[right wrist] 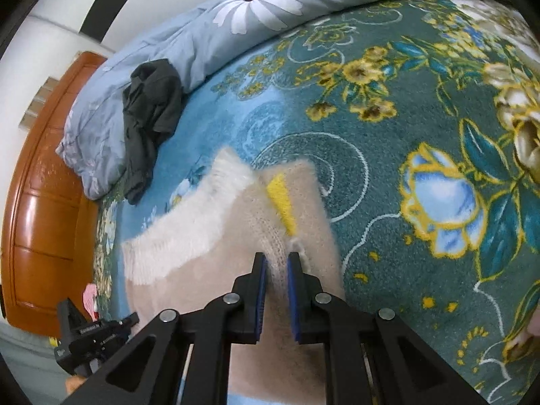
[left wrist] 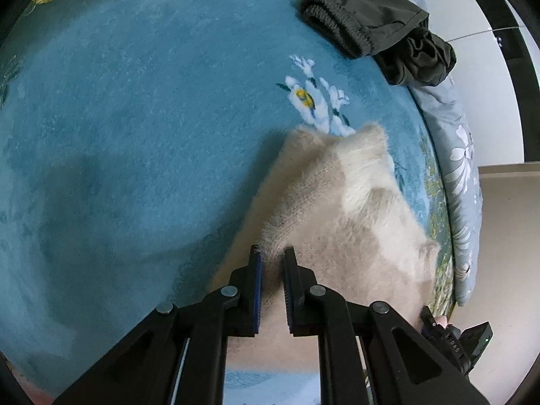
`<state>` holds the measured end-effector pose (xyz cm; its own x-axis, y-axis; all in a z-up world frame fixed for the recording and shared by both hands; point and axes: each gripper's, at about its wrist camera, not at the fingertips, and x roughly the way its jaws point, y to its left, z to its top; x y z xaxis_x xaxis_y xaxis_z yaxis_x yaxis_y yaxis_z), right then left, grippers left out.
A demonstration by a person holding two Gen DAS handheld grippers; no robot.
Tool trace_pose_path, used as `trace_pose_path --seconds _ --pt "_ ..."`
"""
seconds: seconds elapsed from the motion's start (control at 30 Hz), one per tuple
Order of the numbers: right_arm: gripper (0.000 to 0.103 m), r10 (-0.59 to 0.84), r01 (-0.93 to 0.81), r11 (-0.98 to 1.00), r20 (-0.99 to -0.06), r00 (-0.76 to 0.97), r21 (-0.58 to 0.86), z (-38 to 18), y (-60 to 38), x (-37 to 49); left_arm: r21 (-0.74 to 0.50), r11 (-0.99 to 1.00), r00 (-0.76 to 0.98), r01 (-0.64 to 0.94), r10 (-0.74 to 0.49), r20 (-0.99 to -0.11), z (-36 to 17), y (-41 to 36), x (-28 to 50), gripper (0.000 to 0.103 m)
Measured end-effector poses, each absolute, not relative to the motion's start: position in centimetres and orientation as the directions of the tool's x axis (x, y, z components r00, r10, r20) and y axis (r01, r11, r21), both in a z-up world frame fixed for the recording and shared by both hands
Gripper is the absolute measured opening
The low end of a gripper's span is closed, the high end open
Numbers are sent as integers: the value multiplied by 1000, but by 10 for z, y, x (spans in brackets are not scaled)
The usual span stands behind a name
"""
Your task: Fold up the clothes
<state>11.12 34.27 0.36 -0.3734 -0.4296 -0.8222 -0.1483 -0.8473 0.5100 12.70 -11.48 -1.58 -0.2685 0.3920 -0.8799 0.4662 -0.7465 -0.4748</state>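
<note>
Grippers are both pinching the fuzzy cream sweater (left wrist: 337,209): left gripper (left wrist: 272,263) and right gripper (right wrist: 276,266) are clamping its knit edge. They should be lifting evenly, keeping the fabric taut above the floral blanket (right wrist: 422,108).

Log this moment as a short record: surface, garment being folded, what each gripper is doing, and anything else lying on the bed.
surface: blue floral blanket on a bed
garment: cream fuzzy sweater, yellow tag showing
left gripper: fingers closed on a sweater edge
right gripper: fingers closed on knit fabric near the tag
other clothing: dark pants, bunched at the blanket's edge, partly on the quilt
bedding: grey-blue daisy quilt along the blanket's edge
</note>
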Motion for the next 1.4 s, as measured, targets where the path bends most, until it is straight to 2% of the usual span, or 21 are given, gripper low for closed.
trace_pose_path --seconds 0.03,0.1,0.13,0.17,0.27,0.33,0.4,0.5,0.6,0.77,1.03,1.17,1.4 --pt "17 -419 -128 -860 -826 -376 494 6 341 111 -467 -756 -267 458 385 -884 -15 -114 128 13" --pt "21 -363 -59 -907 -846 -391 417 11 334 114 -415 -798 -239 437 342 -909 -16 -107 124 21" --pt "28 -340 -35 -923 -854 -394 383 12 332 115 -387 -813 -223 435 319 -921 -17 -105 122 33" --pt "31 -309 -15 -939 -863 -399 343 12 329 116 -373 -819 -214 437 308 -927 -19 -105 122 41" --pt "41 -272 8 -955 -867 -418 295 11 328 119 -391 -798 -205 458 333 -920 -25 -112 123 48" --pt "51 -312 -24 -936 -861 -402 350 2 337 119 -430 -764 -210 482 376 -903 -31 -120 124 53" --pt "53 -383 -67 -897 -844 -377 437 -10 349 117 -479 -717 -227 507 425 -876 -38 -129 125 55" --pt "60 -526 -180 -776 -778 -342 604 -33 373 112 -532 -657 -256 535 474 -842 -45 -139 128 61" --pt "61 -621 -263 -666 -714 -324 698 -53 383 111 -569 -630 -272 528 509 -816 -47 -141 127 63" --pt "62 -641 -263 -641 -691 -332 721 -54 379 112 -570 -660 -266 489 509 -818 -44 -138 123 66" --pt "66 -649 -228 -643 -678 -345 731 -57 375 114 -590 -653 -268 474 531 -804 -48 -144 116 67" --pt "67 -655 -240 -631 -672 -346 738 -60 376 111 -608 -613 -267 505 559 -785 -56 -150 114 72" --pt "66 -622 -266 -661 -711 -328 702 -56 365 99 -608 -587 -261 535 569 -780 -58 -144 106 74"
